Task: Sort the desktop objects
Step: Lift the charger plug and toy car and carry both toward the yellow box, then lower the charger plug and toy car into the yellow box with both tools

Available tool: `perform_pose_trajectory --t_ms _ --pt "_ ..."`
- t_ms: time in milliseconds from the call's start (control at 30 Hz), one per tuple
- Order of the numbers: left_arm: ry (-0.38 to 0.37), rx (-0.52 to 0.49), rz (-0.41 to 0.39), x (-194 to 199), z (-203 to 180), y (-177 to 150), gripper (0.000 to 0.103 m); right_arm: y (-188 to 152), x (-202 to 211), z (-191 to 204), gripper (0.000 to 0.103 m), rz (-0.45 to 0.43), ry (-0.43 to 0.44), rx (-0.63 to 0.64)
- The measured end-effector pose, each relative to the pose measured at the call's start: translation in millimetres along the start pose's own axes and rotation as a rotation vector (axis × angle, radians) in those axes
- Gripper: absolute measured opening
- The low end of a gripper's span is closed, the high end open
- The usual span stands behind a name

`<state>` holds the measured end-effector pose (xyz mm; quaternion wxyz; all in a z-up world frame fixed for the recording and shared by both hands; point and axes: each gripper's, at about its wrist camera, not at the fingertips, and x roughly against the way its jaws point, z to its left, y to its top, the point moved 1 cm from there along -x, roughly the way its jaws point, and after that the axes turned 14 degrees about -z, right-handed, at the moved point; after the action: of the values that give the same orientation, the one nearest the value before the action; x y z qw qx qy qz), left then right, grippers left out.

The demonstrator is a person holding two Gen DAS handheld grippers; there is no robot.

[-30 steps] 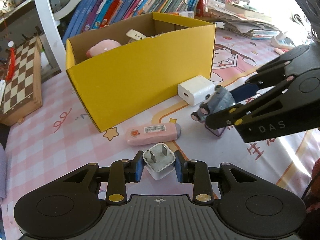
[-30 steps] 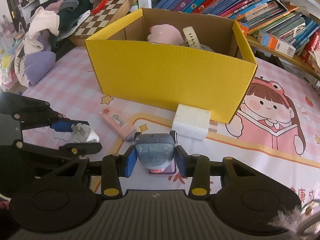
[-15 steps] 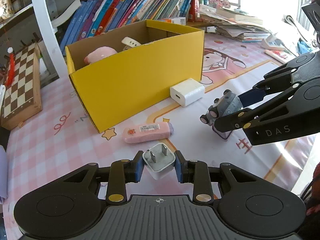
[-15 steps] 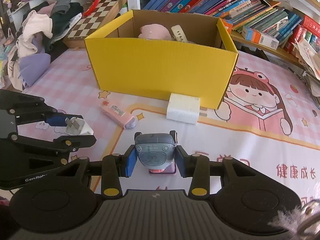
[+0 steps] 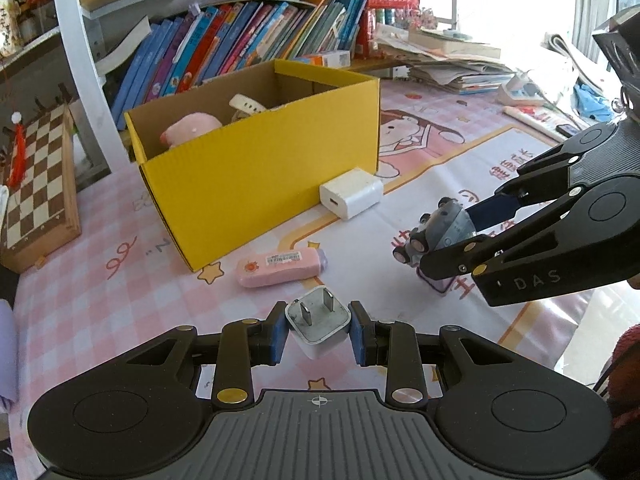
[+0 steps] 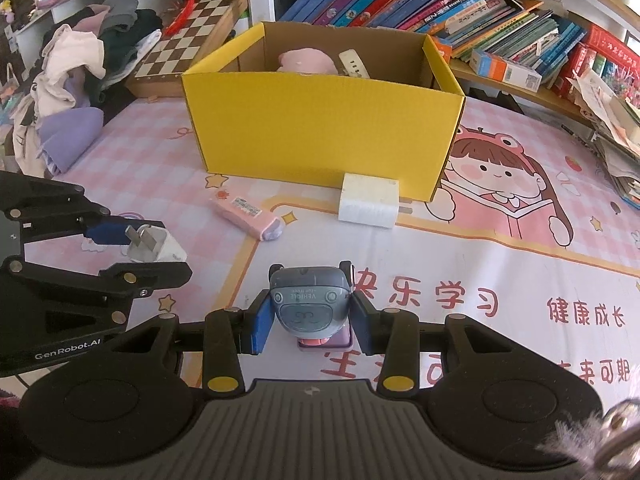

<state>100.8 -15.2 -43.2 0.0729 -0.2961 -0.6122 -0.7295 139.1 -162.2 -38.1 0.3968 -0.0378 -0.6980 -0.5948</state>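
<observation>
Left gripper [image 5: 318,334] clamped on small plug [image 5: 318,326], prongs up, off mat, likely for carrying to box. Right gripper [image 6: 308,316] clamped on grey toy car [image 6: 308,304], lifted too. Beyond, on mat [image 6: 500,264]: pink tube [image 6: 246,216], white charger [image 6: 368,200] against box wall, unsorted. Farthest: yellow box [image 6: 320,128], open-topped, holding pink toy [image 6: 306,60] and white strap [image 6: 354,64].

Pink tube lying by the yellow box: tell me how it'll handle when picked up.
The pink tube looks rounded and lies on its side, so a nudge would probably roll it. It seems small and likely light. Its smooth, labelled skin may slip between the pads.
</observation>
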Motion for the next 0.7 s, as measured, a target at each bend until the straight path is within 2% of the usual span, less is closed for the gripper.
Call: perform_pose_trajectory --t_ms 367,700 --pt "-0.001 -0.017 -0.080 17.1 -0.1 15.7 0.030 16.5 16.4 -8.1 0.039 -0.024 -0.005 -0.043" --pt "-0.006 0.009 -0.116 19.2 5.6 34.2 0.030 33.1 18.5 -14.5 0.039 -0.028 0.022 -0.044"
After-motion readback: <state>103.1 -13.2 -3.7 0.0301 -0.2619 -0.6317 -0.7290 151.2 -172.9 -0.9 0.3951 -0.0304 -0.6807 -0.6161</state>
